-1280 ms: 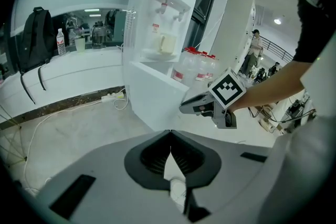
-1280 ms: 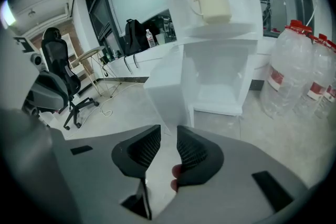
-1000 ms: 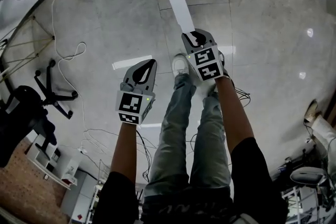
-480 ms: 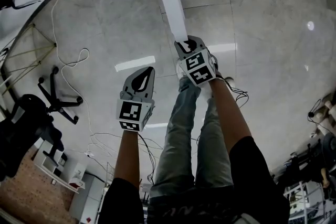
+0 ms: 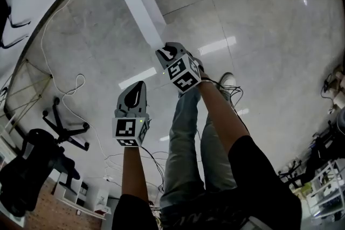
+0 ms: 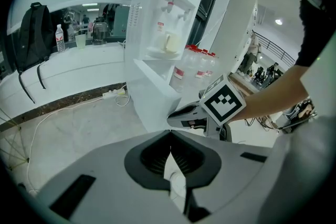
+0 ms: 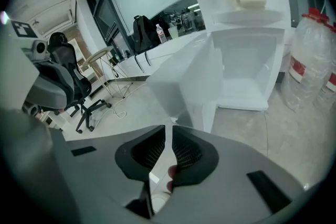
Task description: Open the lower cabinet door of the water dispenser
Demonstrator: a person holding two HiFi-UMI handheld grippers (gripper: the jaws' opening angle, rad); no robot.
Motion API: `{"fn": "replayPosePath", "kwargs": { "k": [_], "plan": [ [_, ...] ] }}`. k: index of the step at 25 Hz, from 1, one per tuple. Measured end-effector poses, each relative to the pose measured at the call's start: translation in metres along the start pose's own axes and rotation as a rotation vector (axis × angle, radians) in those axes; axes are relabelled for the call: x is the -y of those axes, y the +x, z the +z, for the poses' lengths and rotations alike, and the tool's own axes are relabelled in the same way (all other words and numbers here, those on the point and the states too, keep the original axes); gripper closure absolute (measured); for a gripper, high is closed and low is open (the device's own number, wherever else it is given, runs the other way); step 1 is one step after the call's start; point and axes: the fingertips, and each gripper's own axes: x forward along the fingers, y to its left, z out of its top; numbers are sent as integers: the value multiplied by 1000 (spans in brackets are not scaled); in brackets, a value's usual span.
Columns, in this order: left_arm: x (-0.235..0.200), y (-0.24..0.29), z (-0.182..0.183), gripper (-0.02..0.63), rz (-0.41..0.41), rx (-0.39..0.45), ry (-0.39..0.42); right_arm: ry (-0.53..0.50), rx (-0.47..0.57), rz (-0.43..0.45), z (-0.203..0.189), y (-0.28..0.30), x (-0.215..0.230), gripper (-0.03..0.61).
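The white water dispenser (image 6: 157, 18) stands against the wall. Its lower cabinet (image 7: 252, 76) is open and shows an empty white inside. The door (image 7: 191, 86) is swung out towards me; in the head view it is a long white panel (image 5: 141, 11). My right gripper (image 5: 164, 51) is at the door's free end. Its jaws (image 7: 169, 131) are closing to a narrow gap, and the door's lower corner sits just beyond the tips, not between them. My left gripper (image 5: 137, 86) hangs lower left, away from the door, shut and empty (image 6: 169, 136).
Large water bottles (image 7: 310, 60) stand right of the dispenser. A black office chair (image 5: 32, 164) and loose cables (image 5: 70, 67) lie on the floor at left. A backpack (image 6: 29, 34) rests on the white counter. The person's legs (image 5: 186, 137) are below the grippers.
The door's free end and my right gripper have shifted left in the head view, the door swung further out. The left gripper has hardly moved.
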Motion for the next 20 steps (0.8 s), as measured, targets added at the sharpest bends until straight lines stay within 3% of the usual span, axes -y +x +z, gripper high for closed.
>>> {"fn": "replayPosePath", "kwargs": {
  "k": [11, 20],
  "plan": [
    [62, 2, 17, 601, -41, 4, 50, 61, 63, -50, -19, -78, 9, 565],
    [135, -27, 49, 601, -68, 36, 93, 110, 157, -148, -14, -198, 22, 566]
  ]
}}
